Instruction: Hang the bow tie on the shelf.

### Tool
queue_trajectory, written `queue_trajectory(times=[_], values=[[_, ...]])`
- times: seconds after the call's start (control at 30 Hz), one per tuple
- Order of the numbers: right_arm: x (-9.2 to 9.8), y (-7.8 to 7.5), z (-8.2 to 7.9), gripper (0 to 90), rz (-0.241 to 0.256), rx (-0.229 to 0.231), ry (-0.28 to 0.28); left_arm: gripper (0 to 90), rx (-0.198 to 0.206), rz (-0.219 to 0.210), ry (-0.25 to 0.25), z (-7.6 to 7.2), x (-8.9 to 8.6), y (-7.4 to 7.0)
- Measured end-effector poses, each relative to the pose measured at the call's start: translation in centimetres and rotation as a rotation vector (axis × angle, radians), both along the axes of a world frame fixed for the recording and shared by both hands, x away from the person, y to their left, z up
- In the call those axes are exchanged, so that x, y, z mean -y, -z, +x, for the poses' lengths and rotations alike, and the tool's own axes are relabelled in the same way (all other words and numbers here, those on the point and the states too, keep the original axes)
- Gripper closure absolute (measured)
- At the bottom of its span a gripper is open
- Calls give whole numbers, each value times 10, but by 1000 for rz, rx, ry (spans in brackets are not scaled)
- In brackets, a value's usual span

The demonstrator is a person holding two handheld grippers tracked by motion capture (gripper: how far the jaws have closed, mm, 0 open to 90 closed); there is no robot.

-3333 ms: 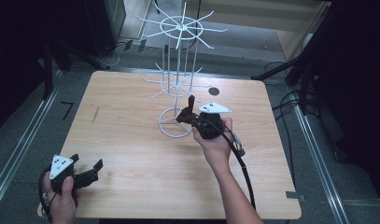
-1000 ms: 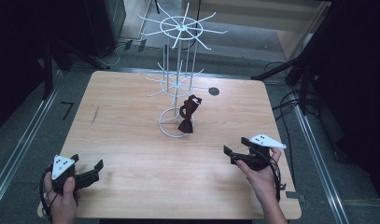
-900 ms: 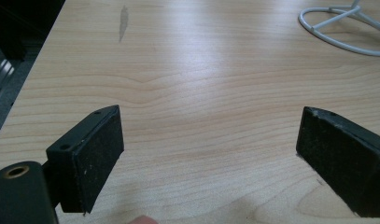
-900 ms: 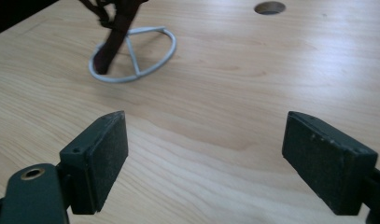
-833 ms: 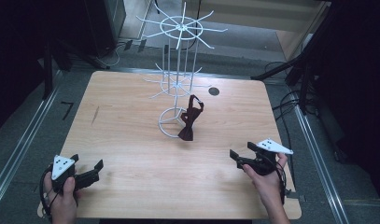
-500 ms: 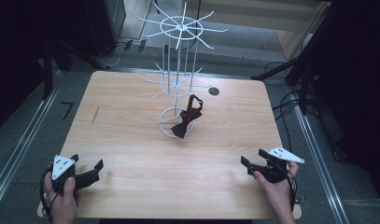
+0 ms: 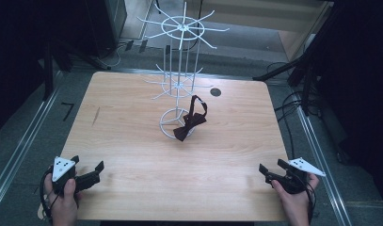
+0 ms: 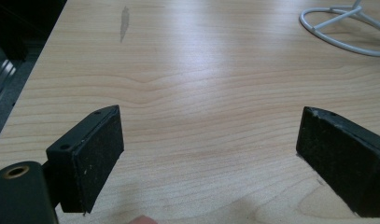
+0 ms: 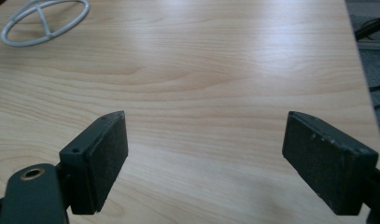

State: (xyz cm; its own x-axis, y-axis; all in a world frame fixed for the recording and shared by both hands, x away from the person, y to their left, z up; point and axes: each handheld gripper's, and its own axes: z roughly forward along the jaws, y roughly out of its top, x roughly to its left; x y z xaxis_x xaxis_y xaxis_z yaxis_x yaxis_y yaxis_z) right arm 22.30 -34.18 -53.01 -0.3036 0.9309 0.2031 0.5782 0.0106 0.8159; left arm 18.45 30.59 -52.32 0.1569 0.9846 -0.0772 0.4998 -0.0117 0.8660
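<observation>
My right gripper (image 7: 270, 169) sits at the near right corner of the table (image 7: 132, 136), jaws spread wide with only bare wood between them; my left gripper (image 7: 88, 169) rests at the near left corner, jaws likewise wide and holding nothing; the dark bow tie (image 7: 191, 122) hangs from a low arm of the white wire rack (image 7: 179, 77) in the middle of the table, its lower end over the rack's ring base, well apart from both sets of my fingers.
</observation>
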Motion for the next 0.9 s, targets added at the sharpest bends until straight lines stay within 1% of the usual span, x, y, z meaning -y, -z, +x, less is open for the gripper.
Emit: queue_trajectory(times=[0.4, 0.6, 0.73, 0.8, 0.9], values=[[40, 8, -22, 143, 6, 2, 79, 81, 2, 5, -4, 0, 0, 0], [56, 11, -31, 144, 12, 6, 116, 81, 4, 5, -7, 0, 0, 0], [64, 13, -35, 145, 30, 5, 136, 81, 9, -1, -5, -1, 0, 0], [68, 16, -37, 146, 29, 8, 144, 81, 7, -12, -8, -1, -1, 0], [72, 21, -39, 146, 42, 3, 167, 81, 10, -22, -9, -1, -2, 0]])
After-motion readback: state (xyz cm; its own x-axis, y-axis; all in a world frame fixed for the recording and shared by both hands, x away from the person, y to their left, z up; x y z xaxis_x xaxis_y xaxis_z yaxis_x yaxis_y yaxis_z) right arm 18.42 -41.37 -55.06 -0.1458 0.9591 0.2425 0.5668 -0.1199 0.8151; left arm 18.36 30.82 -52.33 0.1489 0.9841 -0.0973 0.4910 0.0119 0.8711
